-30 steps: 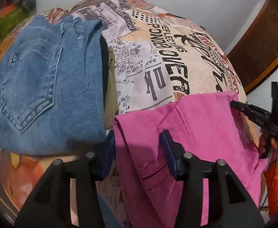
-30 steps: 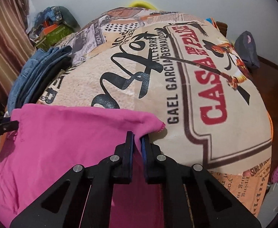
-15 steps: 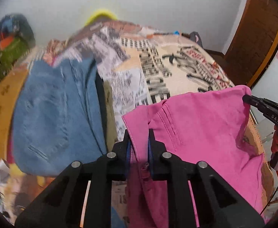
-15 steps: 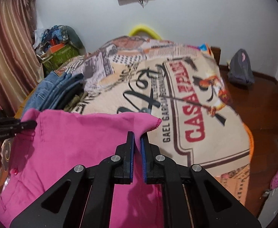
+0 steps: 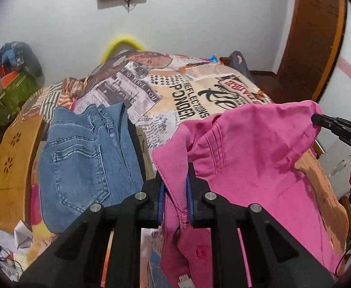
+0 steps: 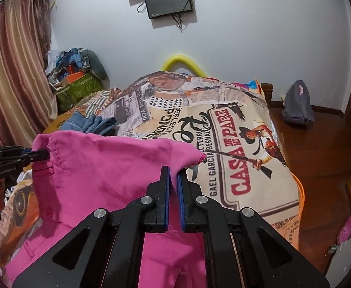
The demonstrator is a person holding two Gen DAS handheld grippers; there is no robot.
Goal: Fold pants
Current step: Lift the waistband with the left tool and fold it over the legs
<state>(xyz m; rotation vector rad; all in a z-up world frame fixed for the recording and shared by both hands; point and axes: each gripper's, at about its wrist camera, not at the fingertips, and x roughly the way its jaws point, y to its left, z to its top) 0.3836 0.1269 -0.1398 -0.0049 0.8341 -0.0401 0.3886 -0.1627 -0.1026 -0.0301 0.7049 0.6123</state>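
Observation:
The pink pants (image 5: 252,148) hang stretched between both grippers above the near end of the bed. My left gripper (image 5: 175,187) is shut on the waistband corner near the zipper. My right gripper (image 6: 173,180) is shut on the other end of the top edge of the pants (image 6: 108,168), next to a frayed corner. The right gripper also shows at the right edge of the left wrist view (image 5: 319,120), and the left gripper at the left edge of the right wrist view (image 6: 40,154). The lower part of the pants hangs down out of sight.
A folded stack topped by blue jeans (image 5: 84,160) lies on the left side of the bed. The bed's printed cover (image 6: 235,148) stretches ahead. A wooden footboard (image 5: 9,168) is at left, clutter (image 6: 76,81) in the far corner, a bag (image 6: 295,105) on the floor.
My left gripper closed on the waistband. Both grippers have lifted the pink pants up off the bed; the wall and screens have come into view.

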